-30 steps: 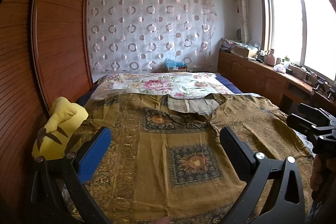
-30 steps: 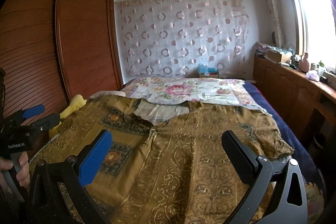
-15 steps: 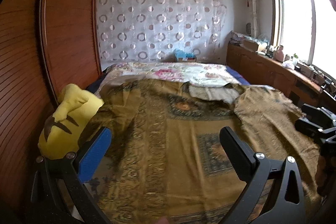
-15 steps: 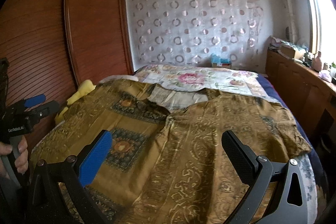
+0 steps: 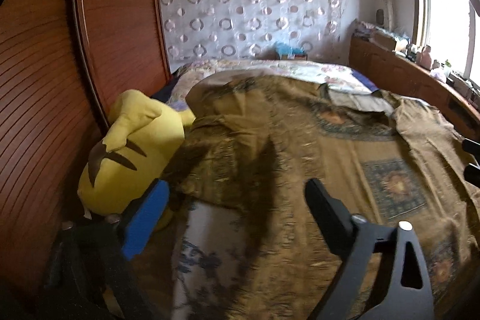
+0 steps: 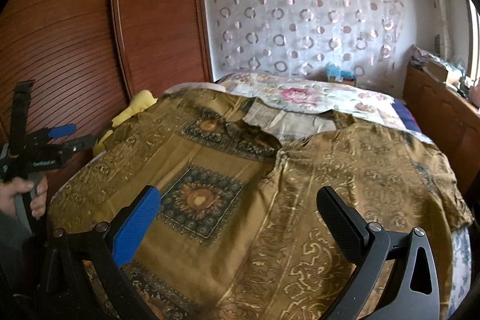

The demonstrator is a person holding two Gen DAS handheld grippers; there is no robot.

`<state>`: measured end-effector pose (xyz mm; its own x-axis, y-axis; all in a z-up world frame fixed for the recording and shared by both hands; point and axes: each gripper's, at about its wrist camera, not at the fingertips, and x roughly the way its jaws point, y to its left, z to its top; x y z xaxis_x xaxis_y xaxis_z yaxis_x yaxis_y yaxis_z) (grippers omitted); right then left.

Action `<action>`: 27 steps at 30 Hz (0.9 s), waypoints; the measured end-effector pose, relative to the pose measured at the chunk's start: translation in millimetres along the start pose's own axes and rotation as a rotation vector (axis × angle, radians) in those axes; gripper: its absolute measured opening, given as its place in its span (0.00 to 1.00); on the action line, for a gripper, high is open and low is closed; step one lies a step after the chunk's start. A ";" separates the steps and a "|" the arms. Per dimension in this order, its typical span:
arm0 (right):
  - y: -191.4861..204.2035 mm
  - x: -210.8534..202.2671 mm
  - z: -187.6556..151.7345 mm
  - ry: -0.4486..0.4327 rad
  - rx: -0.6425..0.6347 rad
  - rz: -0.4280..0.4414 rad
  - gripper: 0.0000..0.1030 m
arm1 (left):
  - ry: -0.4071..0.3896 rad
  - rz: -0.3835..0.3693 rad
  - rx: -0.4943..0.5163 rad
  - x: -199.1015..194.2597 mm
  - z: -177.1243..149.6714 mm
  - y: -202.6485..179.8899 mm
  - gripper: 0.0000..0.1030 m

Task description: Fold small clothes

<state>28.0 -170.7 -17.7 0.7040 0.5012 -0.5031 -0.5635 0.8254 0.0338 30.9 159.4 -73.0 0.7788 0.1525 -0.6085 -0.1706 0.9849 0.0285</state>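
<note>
A golden-brown patterned shirt (image 6: pixel 300 188) lies spread flat on the bed, collar towards the far wall. It also shows in the left wrist view (image 5: pixel 315 152), with its left sleeve bunched beside a yellow plush toy. My left gripper (image 5: pixel 237 194) is open and empty, held above the shirt's left sleeve and the bed's left edge. It also shows in the right wrist view (image 6: pixel 72 140) at the far left, held by a hand. My right gripper (image 6: pixel 240 206) is open and empty above the shirt's lower front.
A yellow plush toy (image 5: pixel 132 152) lies at the bed's left edge against the wooden wardrobe (image 5: pixel 45 80). A floral bedsheet (image 6: pixel 315 95) covers the far end of the bed. A wooden cabinet (image 5: pixel 405 77) with clutter runs along the right wall under the window.
Both gripper views have swung to the left. The left gripper has moved towards the shirt's left sleeve and the plush toy. Both grippers stay open.
</note>
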 end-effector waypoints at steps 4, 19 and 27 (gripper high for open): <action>-3.4 -0.6 0.1 0.020 -0.001 0.004 1.00 | 0.045 -0.009 -0.011 18.0 9.9 17.0 0.77; 5.2 27.8 20.1 0.064 -0.061 0.054 1.00 | 0.214 -0.026 -0.001 75.6 13.5 36.9 0.39; 7.4 38.4 16.8 0.089 -0.071 0.063 1.00 | 0.223 -0.089 -0.003 82.3 14.4 44.6 0.05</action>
<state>58.2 -141.0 -22.2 0.6272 0.5237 -0.5765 -0.6364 0.7713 0.0082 96.0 217.1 -110.4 0.6384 0.0428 -0.7685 -0.1089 0.9934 -0.0351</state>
